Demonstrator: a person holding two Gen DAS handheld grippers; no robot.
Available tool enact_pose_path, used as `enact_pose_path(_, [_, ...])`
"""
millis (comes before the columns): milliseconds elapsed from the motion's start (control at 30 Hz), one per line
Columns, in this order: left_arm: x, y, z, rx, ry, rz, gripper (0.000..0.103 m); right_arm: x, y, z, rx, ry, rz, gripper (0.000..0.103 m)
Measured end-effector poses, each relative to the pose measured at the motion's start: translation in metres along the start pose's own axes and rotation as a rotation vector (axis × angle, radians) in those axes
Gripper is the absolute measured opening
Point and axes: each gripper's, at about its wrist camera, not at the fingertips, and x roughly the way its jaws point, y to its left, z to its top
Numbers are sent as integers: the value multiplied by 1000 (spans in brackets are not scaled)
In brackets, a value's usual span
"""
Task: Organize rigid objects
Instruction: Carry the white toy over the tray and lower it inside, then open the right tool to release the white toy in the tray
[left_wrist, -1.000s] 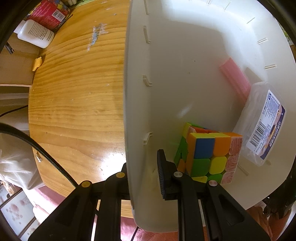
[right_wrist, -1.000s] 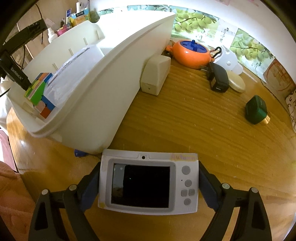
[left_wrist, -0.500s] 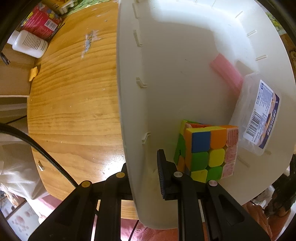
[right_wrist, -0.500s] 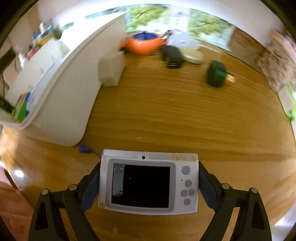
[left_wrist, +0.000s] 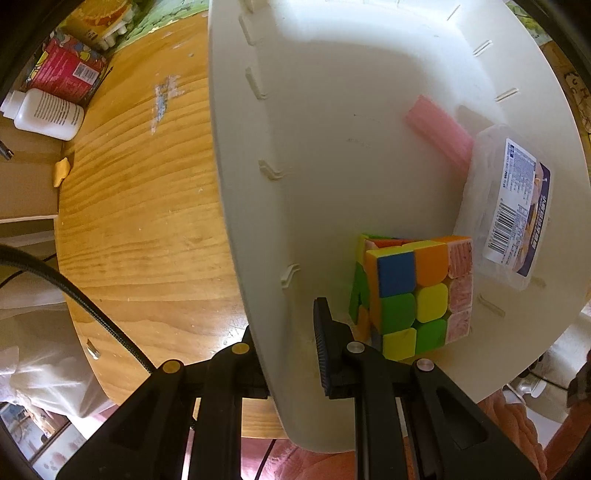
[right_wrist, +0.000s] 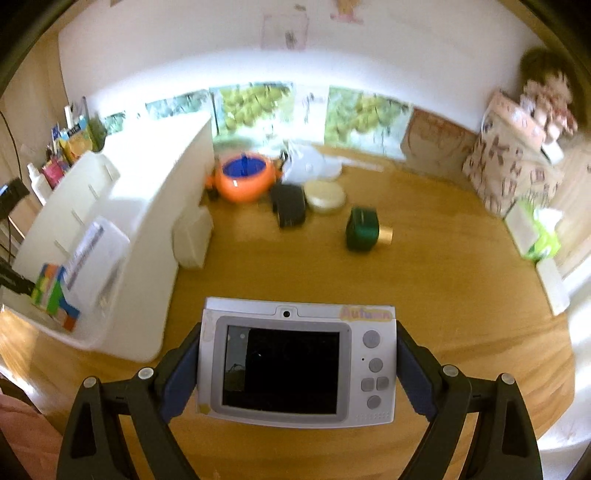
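My left gripper (left_wrist: 291, 354) is shut on the near wall of a white plastic bin (left_wrist: 258, 229), one finger inside and one outside. Inside the bin lie a colourful puzzle cube (left_wrist: 413, 291), a clear labelled box (left_wrist: 513, 206) and a pink bar (left_wrist: 439, 133). My right gripper (right_wrist: 295, 365) is shut on a white toy camera (right_wrist: 295, 365) with a dark screen, held above the wooden table. The right wrist view shows the bin (right_wrist: 140, 236) at the left with the cube (right_wrist: 51, 291) in it.
On the table (right_wrist: 424, 295) stand an orange pot (right_wrist: 245, 177), a black adapter (right_wrist: 288, 205), a cream disc (right_wrist: 325, 192), a green bottle (right_wrist: 364, 229) and a white block (right_wrist: 192, 236) beside the bin. A white bottle (left_wrist: 48, 114) and red packet (left_wrist: 66, 70) lie far left.
My right gripper has risen and tilted up with the camera, so more of the table and wall shows. The left gripper keeps its hold on the bin, which has shifted slightly.
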Motion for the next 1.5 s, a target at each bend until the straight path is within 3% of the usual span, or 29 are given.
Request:
enact_pose_path(267, [-7, -4, 6, 19, -6, 6, 19, -18, 29, 40, -91, -119, 37, 93])
enact_pose_path(533, [-8, -5, 11, 22, -2, 5, 19, -27, 77, 65, -192, -178, 145, 93])
enact_pose_path(1033, [-6, 5, 12, 5, -1, -21, 19, -13, 172, 59, -411, -106, 333, 93])
enact_pose_path(1267, [-4, 5, 14, -3, 8, -14, 19, 0, 178, 55, -419, -19, 353, 94])
enact_pose_path(1500, [4, 3, 20, -12, 22, -6, 19, -7, 156, 69, -335, -79, 376, 94])
